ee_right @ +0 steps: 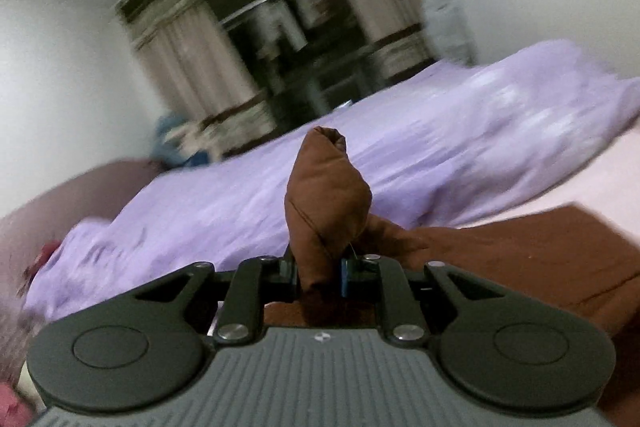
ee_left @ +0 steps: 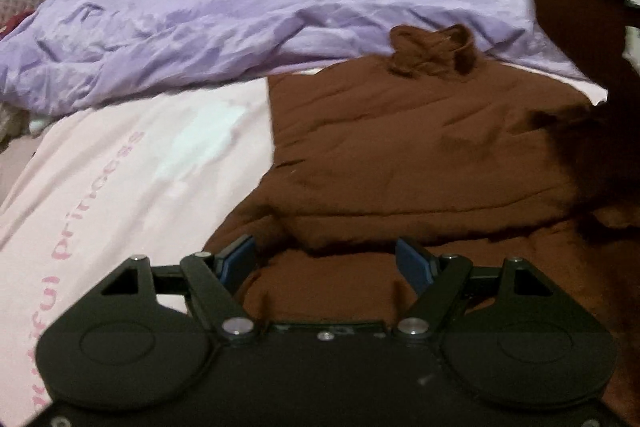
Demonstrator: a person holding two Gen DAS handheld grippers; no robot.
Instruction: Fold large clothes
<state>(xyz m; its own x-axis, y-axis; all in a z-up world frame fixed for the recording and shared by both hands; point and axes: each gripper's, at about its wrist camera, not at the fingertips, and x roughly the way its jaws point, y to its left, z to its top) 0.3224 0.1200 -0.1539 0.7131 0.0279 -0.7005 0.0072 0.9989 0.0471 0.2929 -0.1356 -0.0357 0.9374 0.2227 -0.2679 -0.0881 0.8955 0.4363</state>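
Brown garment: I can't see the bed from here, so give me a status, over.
Right gripper shut on a bunched fold of the brown garment, lifted. Left gripper open, empty, over the near hem. Purple quilt lies just behind the collar.

Brown garment [ee_left: 420,147]: right part smeared by motion blur, running off right edge in left wrist view; lower hem hidden behind left gripper [ee_left: 324,261] body. Right gripper [ee_right: 320,273] pads mostly buried in pinched brown fold. Curtains [ee_right: 208,67] and window streaked, detail unreadable. Pink sheet [ee_left: 120,187] lettering cut off at bottom edge.
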